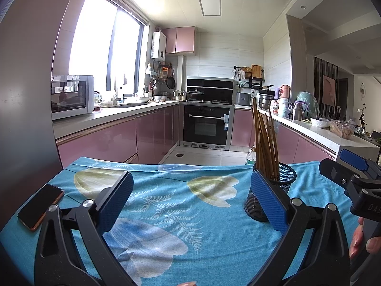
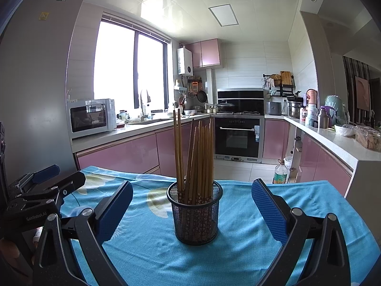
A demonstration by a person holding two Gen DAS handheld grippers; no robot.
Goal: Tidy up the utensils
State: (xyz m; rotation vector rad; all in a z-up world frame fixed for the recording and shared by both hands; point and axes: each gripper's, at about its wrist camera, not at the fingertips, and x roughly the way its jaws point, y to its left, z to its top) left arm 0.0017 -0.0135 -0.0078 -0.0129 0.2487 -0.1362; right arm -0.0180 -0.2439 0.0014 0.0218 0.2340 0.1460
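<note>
Already the chopsticks (image 2: pixel 195 157) stand bundled in the black mesh cup (image 2: pixel 195 214), which sits upright on the blue floral cloth of the table (image 2: pixel 250 250), dead centre in your right wrist view and at the right of the left wrist view; no loose utensil shows on the cloth, so the sorting looks to be done or nearly so. Your main risk, as I judge it, is that cup: it is tall, light-looking and top-heavy with sticks leaning outward, and a forward push from your right gripper (image 2: pixel 191 211) could catch the rim or a stick and tip it, scattering everything toward the table's far edge. The loose cloth could also drag under a finger and pull the cup with it. A phone (image 1: pixel 40 206) lies near the lower left edge of the left wrist view and could be nudged off if you sweep that way. Your right gripper's fingers are spread wide, empty, straddling the cup in the frame without touching it. Your left gripper (image 1: pixel 191 199) is likewise spread and empty, level above the cloth, with the cup just beside its right finger.
</note>
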